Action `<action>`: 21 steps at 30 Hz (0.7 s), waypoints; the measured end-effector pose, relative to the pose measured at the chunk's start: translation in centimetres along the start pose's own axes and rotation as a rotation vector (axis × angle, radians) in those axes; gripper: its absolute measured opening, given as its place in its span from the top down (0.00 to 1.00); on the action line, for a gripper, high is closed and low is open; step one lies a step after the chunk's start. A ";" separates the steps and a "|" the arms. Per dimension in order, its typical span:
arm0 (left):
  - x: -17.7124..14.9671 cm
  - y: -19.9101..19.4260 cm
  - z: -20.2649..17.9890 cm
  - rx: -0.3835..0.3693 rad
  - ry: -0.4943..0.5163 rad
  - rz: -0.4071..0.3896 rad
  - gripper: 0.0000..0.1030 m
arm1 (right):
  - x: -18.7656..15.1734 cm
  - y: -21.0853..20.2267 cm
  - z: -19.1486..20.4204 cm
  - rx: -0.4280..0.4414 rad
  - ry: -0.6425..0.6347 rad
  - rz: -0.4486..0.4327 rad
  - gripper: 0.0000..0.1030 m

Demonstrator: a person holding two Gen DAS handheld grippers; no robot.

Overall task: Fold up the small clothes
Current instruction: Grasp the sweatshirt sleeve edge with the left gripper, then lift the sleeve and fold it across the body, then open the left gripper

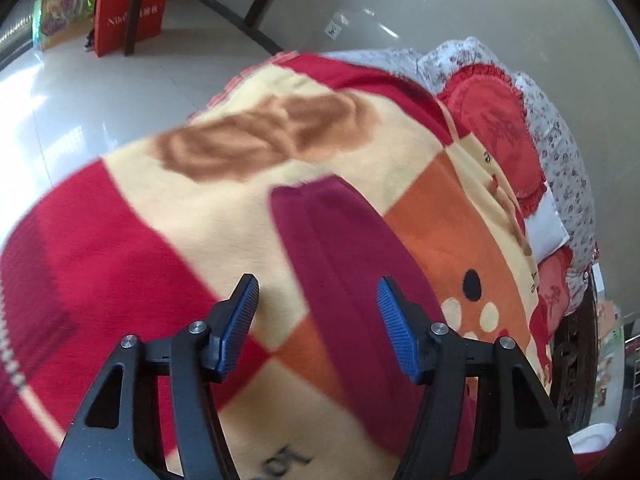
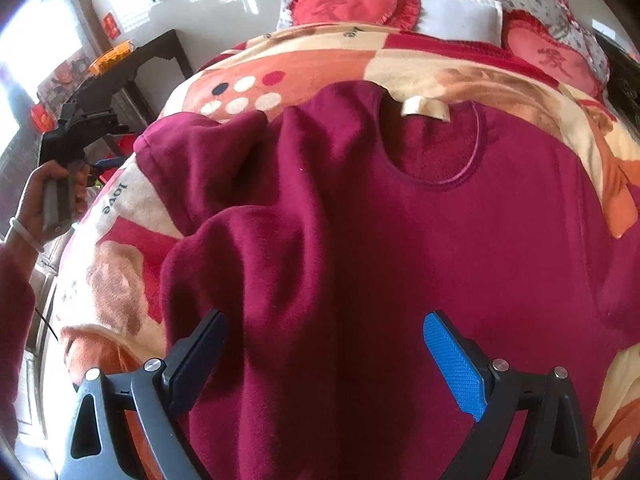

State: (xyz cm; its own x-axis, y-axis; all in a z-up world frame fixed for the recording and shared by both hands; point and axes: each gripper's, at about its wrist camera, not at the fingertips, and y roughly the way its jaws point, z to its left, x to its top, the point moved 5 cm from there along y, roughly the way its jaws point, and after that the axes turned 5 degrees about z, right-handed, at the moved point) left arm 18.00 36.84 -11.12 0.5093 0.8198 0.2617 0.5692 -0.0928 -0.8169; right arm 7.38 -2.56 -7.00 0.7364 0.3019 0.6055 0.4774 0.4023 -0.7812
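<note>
Ahead of my open, empty right tongs (image 2: 324, 354) the maroon top (image 2: 400, 220) lies on the bed blanket (image 2: 500, 76), one sleeve folded in; left tongs (image 1: 316, 320) open too. Most folding remains.

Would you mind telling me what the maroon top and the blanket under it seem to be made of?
The maroon top looks like soft fleece or brushed knit: matte, fuzzy nap, rounded folds. The blanket looks like thick plush, probably synthetic: its printed colour blocks have fuzzy edges. Neither fibre is certain.
</note>
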 end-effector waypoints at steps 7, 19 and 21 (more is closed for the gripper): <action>0.3 0.7 -2.0 0.033 0.114 -0.046 0.94 | 0.3 0.4 -0.2 -0.012 0.002 0.006 0.06; 0.7 -5.8 3.3 0.063 0.100 -0.128 0.94 | 0.1 0.3 0.0 0.028 0.016 -0.001 0.06; 0.0 -6.8 2.5 0.034 0.097 -0.131 0.94 | 0.0 -0.3 0.5 0.033 -0.002 -0.012 0.06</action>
State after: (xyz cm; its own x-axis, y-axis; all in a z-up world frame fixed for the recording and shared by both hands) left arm 12.53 38.83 -6.86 0.4928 0.7652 0.4142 0.6136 0.0319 -0.7890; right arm 7.05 -2.24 -6.71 0.7294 0.2988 0.6153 0.4702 0.4343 -0.7683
